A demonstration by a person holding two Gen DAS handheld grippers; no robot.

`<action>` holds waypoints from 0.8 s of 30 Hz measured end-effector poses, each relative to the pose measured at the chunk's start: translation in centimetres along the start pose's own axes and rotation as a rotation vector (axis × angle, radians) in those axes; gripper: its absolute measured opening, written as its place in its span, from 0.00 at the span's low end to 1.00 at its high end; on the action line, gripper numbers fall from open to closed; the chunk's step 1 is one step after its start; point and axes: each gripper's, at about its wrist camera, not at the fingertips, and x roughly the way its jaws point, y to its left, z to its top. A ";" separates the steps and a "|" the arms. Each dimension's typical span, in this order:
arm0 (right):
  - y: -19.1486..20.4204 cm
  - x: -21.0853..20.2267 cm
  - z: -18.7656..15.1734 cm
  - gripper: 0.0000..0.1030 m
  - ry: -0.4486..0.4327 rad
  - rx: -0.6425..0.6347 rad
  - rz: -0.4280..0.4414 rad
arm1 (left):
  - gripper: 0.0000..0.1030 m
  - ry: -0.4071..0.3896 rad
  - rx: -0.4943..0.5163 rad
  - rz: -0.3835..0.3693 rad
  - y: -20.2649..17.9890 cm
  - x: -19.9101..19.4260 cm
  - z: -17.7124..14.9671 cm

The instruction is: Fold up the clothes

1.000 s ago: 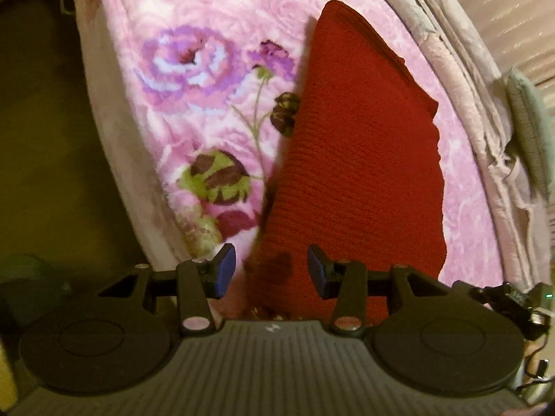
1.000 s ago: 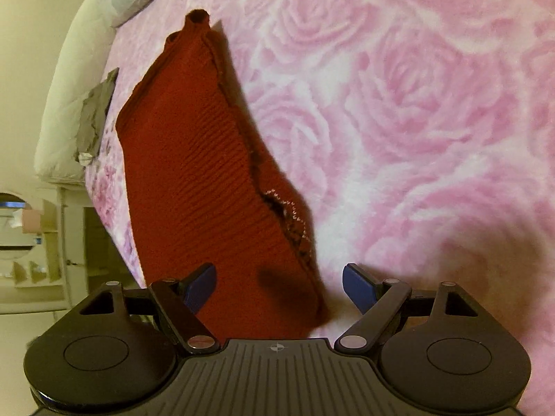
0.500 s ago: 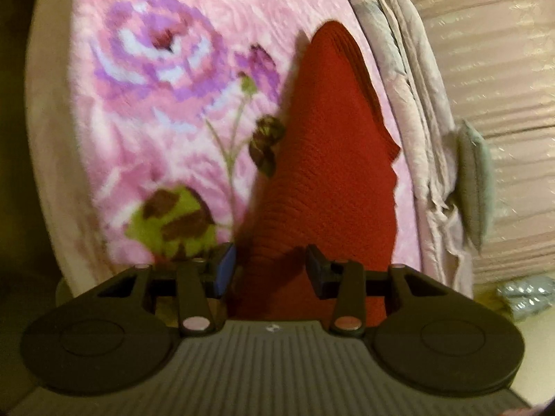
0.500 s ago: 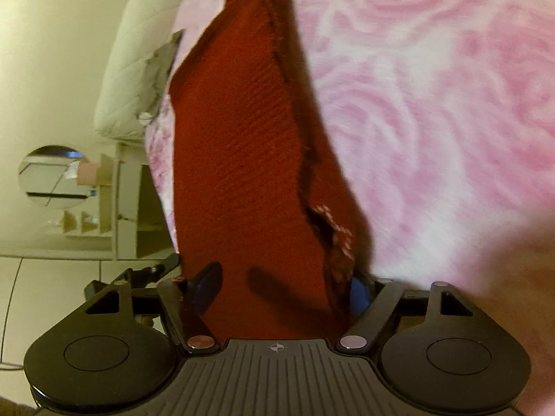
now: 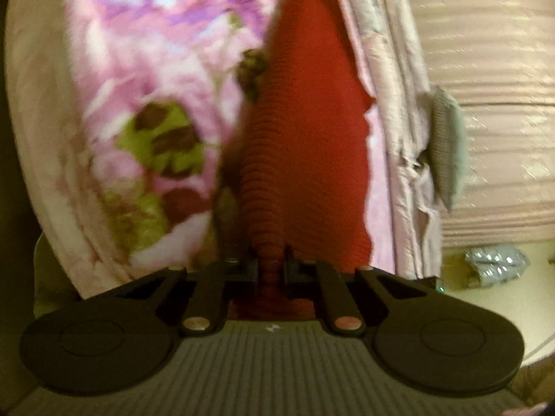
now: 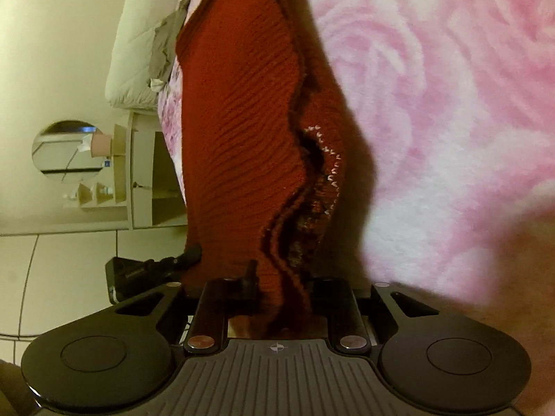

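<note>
Both tongs have just been closing and have come down onto the near edge of the red knit sweater (image 5: 305,145): the left tongs (image 5: 271,270) and the right tongs (image 6: 282,289) each pinch a bunch of its fabric. It lies lengthwise on the pink rose-print blanket (image 6: 433,79) of the bed, already narrowed with layers stacked. By my judgement, a crosswise fold remains. No readable writing or brand shows.
</note>
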 end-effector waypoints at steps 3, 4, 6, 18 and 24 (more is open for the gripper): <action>1.1 -1.8 0.6 0.17 -0.033 0.017 0.054 | 0.08 -0.008 0.025 -0.054 -1.6 -1.1 0.2; 1.6 -2.4 0.9 0.16 -0.047 0.017 0.068 | 0.08 -0.016 0.031 -0.074 -2.3 -1.5 0.4; 2.9 -3.5 1.7 0.16 -0.073 0.012 0.093 | 0.08 -0.034 0.044 -0.108 -3.7 -2.1 1.0; 8.7 -3.4 14.5 0.17 -0.246 0.155 0.188 | 0.08 -0.140 -0.096 -0.268 -9.2 -0.5 12.4; 6.9 -0.5 22.4 0.17 -0.292 0.288 0.062 | 0.12 -0.154 -0.365 -0.200 -5.5 6.0 19.4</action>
